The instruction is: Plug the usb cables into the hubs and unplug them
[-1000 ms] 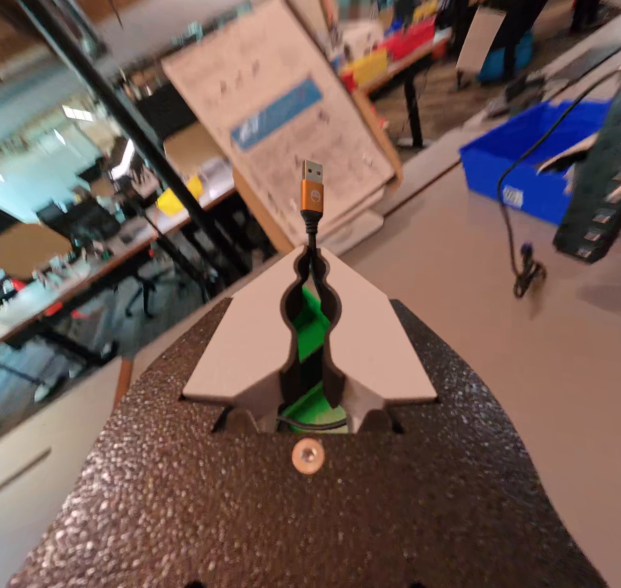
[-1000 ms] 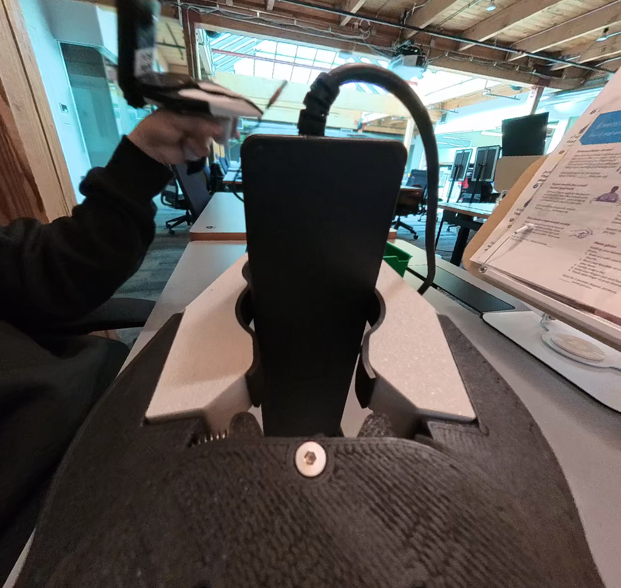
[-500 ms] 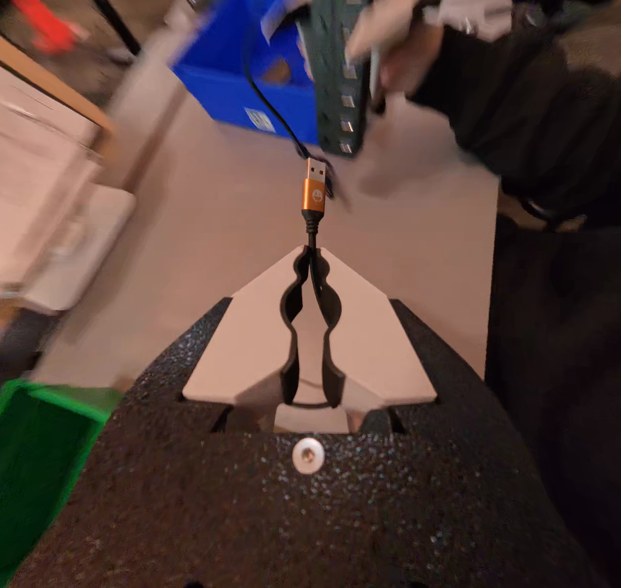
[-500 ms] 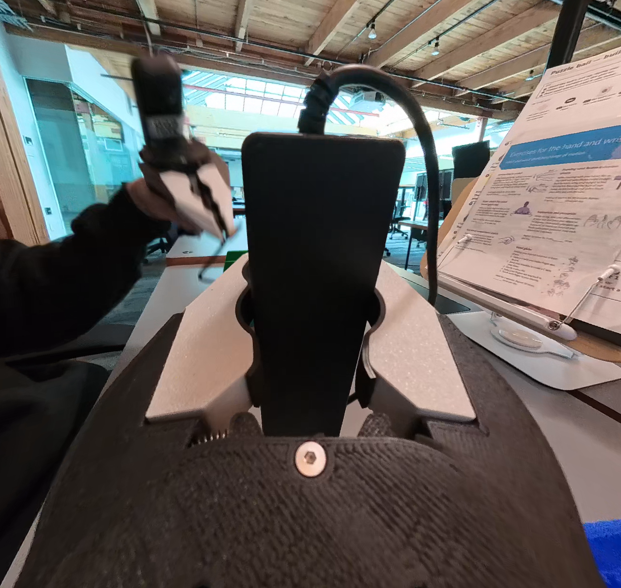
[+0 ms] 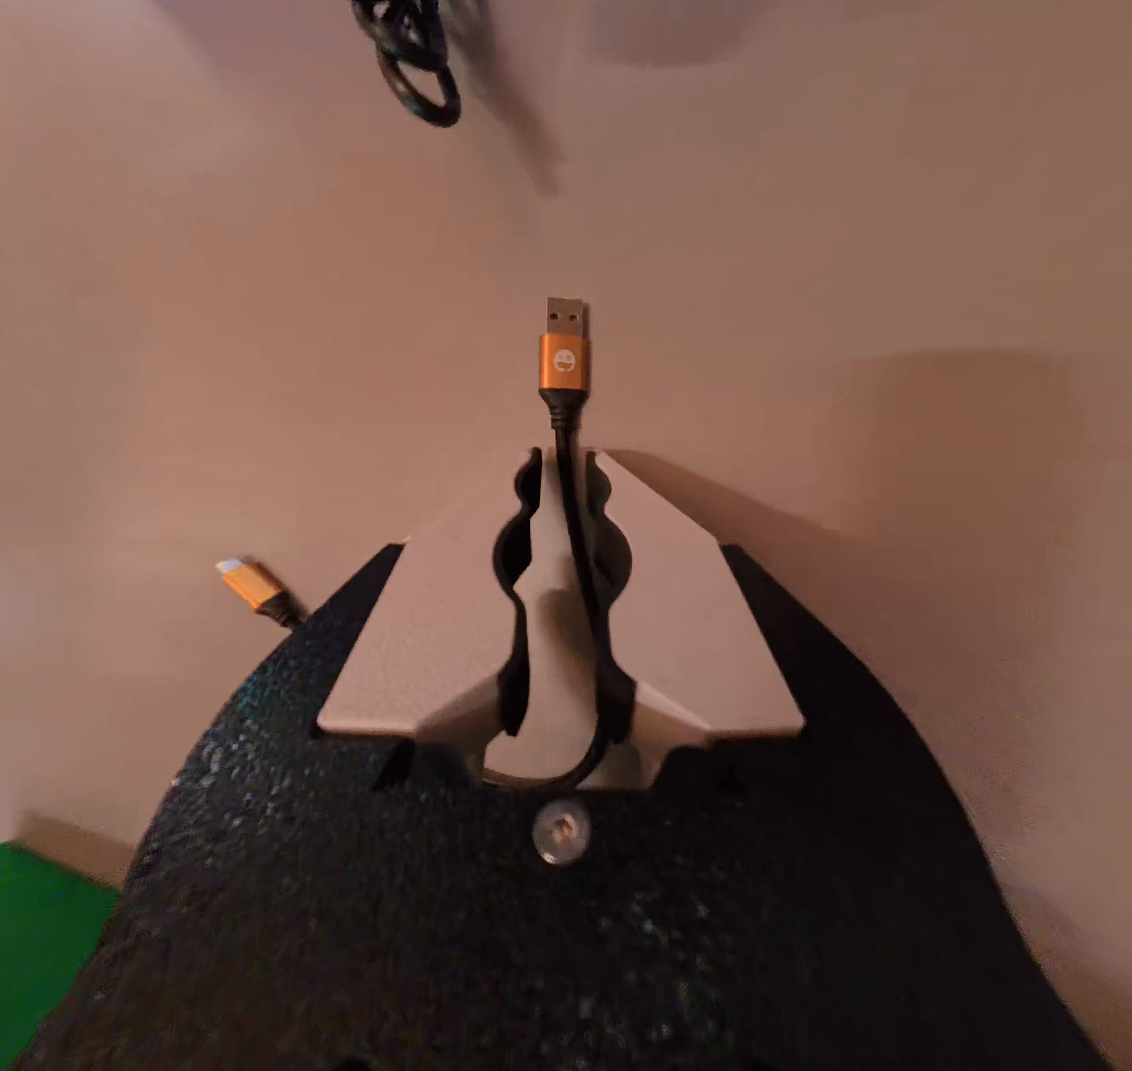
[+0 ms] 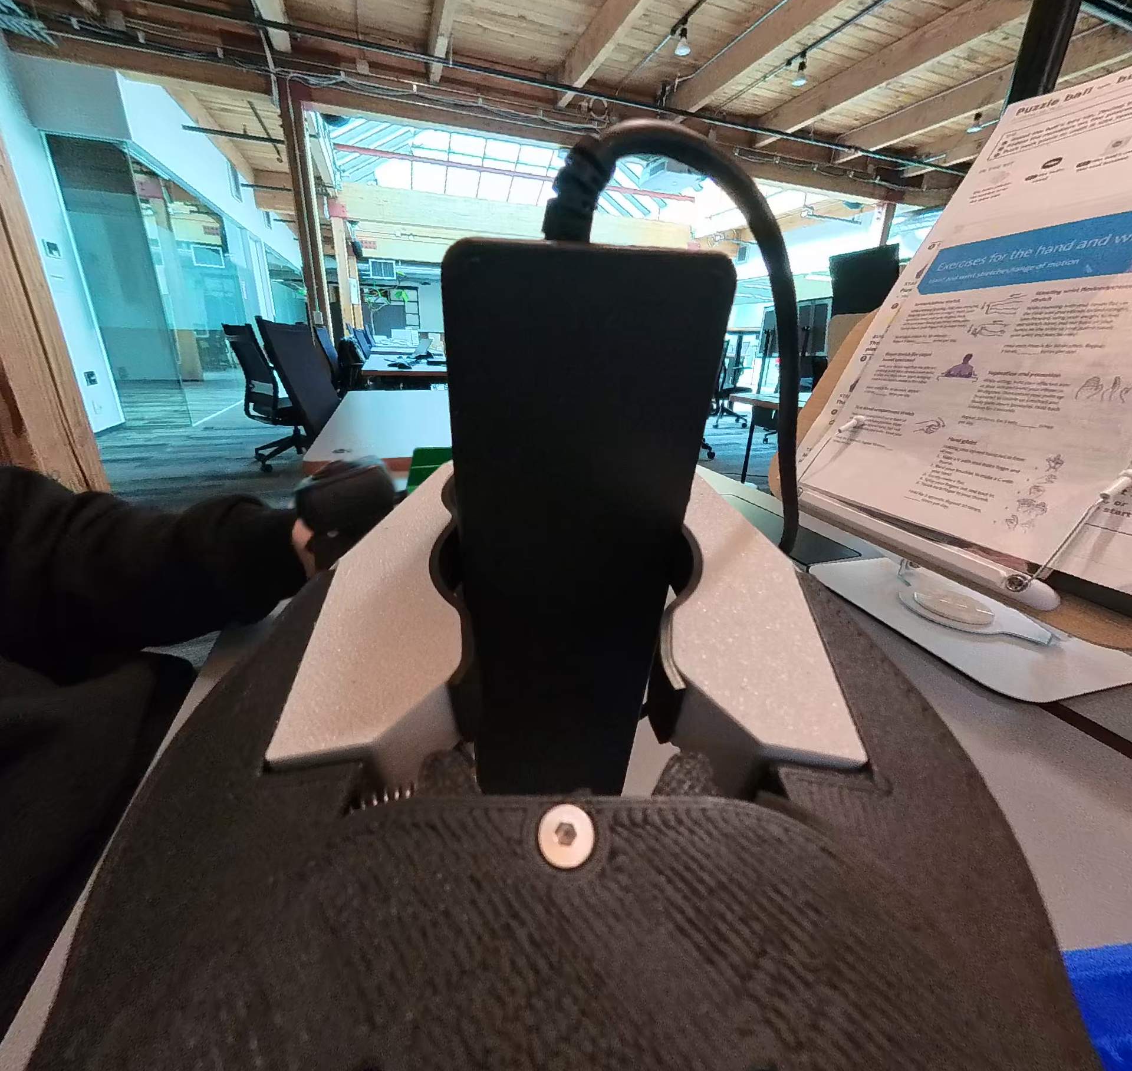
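**Plug in hand, hub in hand, the two not yet lined up**

I am holding the cable in my left gripper: the jaws are nearly closed, pinching the black cord just behind its strain relief, so the orange USB plug is sticking out at 12 o'clock with its metal tip free. The cord is running back between the fingers and looping out under the gripper body. The cable's other end, also orange, is lying on the table at 9 o'clock. A dark tangle of cord, blurred, is sitting at 11 o'clock, well apart from the plug. A green bin is showing at 8 o'clock.

My right gripper is clamping the black hub by its lower half, upright, with its own lead arching from the top toward 2 o'clock. I am seeing only the hub's plain back, so I cannot tell where the ports are facing. At 9 o'clock a sleeved arm is reaching in, the left gripper partly hidden behind my near finger. A stand of printed sheets is standing at 3 o'clock.

I judge this to be the approach before insertion: the plug is pointing at bare table, no hub in its view. Next I need to swing the plug up toward the hub's port side, square the tip with one slot, and push straight while the right gripper is bracing.
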Action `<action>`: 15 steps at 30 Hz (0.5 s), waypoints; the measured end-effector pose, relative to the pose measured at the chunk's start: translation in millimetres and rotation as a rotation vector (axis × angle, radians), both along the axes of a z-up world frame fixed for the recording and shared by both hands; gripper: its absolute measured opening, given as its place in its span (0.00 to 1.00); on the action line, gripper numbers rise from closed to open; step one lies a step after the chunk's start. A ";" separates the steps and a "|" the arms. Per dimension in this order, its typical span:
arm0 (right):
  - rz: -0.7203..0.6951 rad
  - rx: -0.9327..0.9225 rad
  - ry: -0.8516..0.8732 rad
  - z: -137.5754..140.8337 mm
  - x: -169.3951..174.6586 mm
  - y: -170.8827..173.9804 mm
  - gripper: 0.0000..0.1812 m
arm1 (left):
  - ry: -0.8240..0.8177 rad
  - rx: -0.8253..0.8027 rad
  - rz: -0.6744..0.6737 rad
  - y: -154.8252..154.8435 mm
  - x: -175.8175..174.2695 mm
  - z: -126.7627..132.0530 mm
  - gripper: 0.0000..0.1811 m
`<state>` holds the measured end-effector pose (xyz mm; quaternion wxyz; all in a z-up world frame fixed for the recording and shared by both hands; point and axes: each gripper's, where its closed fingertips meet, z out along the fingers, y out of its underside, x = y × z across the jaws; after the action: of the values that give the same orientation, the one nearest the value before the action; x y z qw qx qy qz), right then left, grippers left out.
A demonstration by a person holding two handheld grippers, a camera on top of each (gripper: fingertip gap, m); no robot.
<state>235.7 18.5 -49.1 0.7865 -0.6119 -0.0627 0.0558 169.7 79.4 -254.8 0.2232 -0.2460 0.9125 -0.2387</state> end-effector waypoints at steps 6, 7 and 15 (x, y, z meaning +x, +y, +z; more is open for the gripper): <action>0.012 -0.003 -0.010 1.5 -4.8 1.1 0.35 | -0.146 -0.001 -0.006 -12.4 9.8 1.9 0.08; 0.011 -0.007 -0.013 1.0 -5.5 1.9 0.35 | -0.153 -0.018 0.002 -13.9 12.4 1.6 0.07; 0.018 -0.019 -0.009 -3.1 -5.5 5.0 0.35 | -0.152 -0.132 0.070 -16.9 20.4 0.1 0.06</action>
<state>230.2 23.5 -52.3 0.7797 -0.6191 -0.0714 0.0607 190.1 62.5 -254.6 0.2833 -0.2731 0.8660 -0.3084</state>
